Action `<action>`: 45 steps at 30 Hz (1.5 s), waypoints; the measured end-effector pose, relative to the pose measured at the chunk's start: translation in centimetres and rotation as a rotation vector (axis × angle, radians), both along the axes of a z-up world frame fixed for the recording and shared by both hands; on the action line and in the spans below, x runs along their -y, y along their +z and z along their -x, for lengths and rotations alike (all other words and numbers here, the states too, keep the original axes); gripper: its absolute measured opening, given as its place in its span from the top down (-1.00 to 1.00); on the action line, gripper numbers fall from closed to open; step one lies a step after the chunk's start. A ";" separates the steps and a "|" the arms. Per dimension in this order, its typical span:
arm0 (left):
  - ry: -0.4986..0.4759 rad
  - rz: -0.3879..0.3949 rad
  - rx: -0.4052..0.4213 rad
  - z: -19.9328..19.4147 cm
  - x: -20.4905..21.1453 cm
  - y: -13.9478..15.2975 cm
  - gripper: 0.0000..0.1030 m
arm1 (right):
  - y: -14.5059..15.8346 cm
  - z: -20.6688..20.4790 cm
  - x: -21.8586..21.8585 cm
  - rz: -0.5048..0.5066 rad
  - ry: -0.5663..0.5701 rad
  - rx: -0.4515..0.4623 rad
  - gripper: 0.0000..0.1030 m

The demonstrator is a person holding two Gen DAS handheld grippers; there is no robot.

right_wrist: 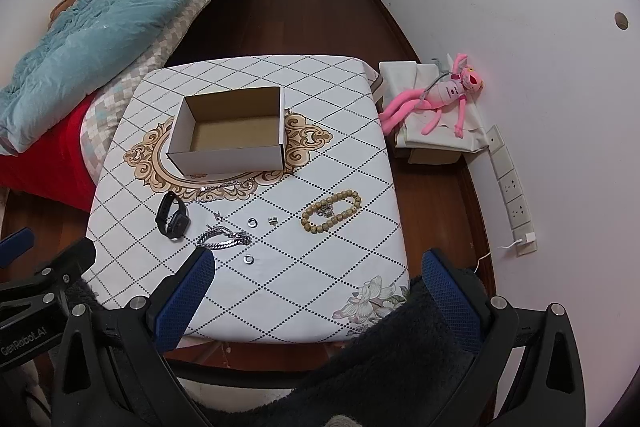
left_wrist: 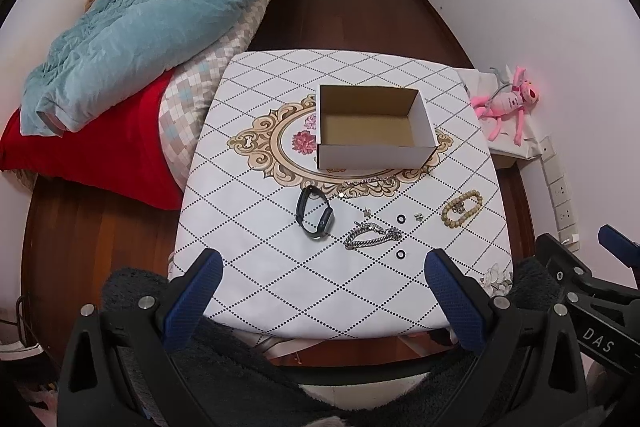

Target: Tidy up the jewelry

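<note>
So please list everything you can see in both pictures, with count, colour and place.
cardboard box: 1, white outside and brown inside, empty, table centre
watch: 1, black, in front of box, on the left
chain bracelet: 1, silver, right of watch
thin chain: 1, silver, just before box
small rings: 2, silver, near chain bracelet
bead bracelet: 1, tan, on the right
table: 1, white cover with diamond pattern
plush toy: 1, pink, by the wall
quilt: 1, light blue, on the bed
left gripper: open, empty
right gripper: open, empty
</note>
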State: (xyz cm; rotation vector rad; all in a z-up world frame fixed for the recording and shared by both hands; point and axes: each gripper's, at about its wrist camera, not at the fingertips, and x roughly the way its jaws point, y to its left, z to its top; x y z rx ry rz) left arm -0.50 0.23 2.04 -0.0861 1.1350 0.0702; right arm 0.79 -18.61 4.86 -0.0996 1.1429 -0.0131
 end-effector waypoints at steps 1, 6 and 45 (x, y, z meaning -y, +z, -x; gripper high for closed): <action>-0.001 -0.001 0.003 0.0 0.0 0.1 -1.00 | 0.0 0.0 0.0 -0.001 0.000 -0.001 -1.00; -0.003 -0.009 0.017 0.1 0.0 0.5 -1.00 | 0.9 0.2 0.0 -0.006 -0.005 0.003 -1.00; -0.010 -0.004 0.014 0.8 0.1 0.5 -1.00 | 1.5 0.8 0.2 -0.017 -0.010 0.006 -1.00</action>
